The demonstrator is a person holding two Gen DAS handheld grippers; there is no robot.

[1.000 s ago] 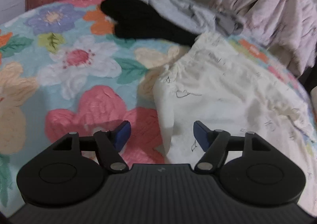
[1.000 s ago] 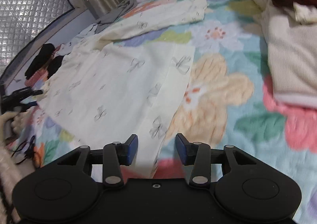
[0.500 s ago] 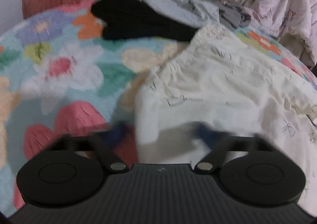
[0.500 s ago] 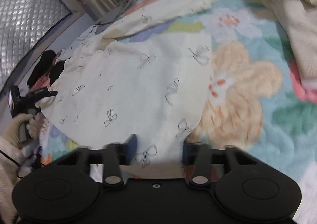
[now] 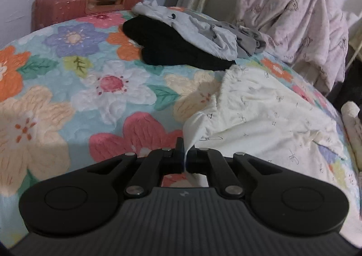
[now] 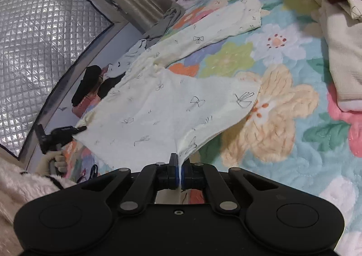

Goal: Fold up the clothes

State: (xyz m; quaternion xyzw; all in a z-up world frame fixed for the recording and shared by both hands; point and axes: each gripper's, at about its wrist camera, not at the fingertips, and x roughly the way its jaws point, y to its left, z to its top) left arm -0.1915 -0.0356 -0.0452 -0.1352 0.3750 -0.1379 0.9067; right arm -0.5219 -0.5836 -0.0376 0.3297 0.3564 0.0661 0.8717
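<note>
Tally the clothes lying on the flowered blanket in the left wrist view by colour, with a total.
Cream, bow print: 1, the garment pinched by the left gripper
Black: 1
Grey: 1 pile; how many pieces are in it I cannot tell
Total: 3

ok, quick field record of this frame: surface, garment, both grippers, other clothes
surface: floral bedspread
garment: cream bow-print garment, spread on the bedspread, near edge lifted
left hand-held gripper: shut on a corner of the garment
right hand-held gripper: shut on the garment's near edge
other clothes: black garment and grey garment piled at the far side
background: pink suitcase
</note>
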